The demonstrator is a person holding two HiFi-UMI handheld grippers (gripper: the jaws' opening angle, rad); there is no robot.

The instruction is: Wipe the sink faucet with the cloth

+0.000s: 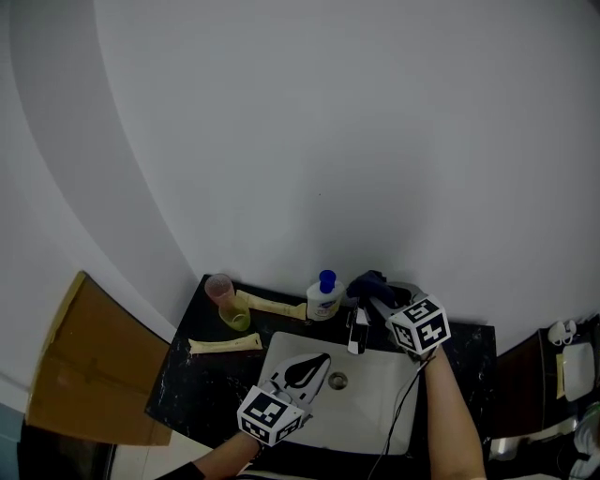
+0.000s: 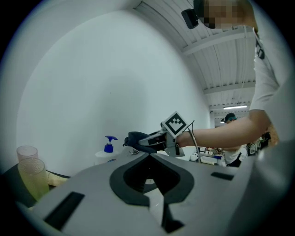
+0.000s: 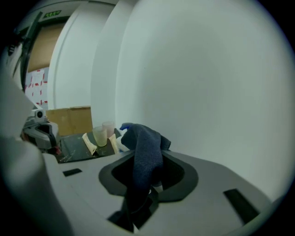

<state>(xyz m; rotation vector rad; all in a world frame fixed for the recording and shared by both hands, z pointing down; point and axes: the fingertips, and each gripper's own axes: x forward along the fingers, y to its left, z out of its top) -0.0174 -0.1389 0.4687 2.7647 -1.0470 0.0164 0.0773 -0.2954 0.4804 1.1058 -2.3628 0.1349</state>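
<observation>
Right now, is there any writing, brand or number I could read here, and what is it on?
No text here can be read.
Soap bottle: blue label, print too small.
Green sign high up: too blurred.
Marker cubes: black-and-white squares only, no letters.

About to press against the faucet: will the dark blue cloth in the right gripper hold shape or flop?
Probably floppy: the cloth folds over and droops beyond the right gripper, whose jaws pinch only one part. Its thick knit look suggests it is light and should grip rather than slide on the faucet.
</observation>
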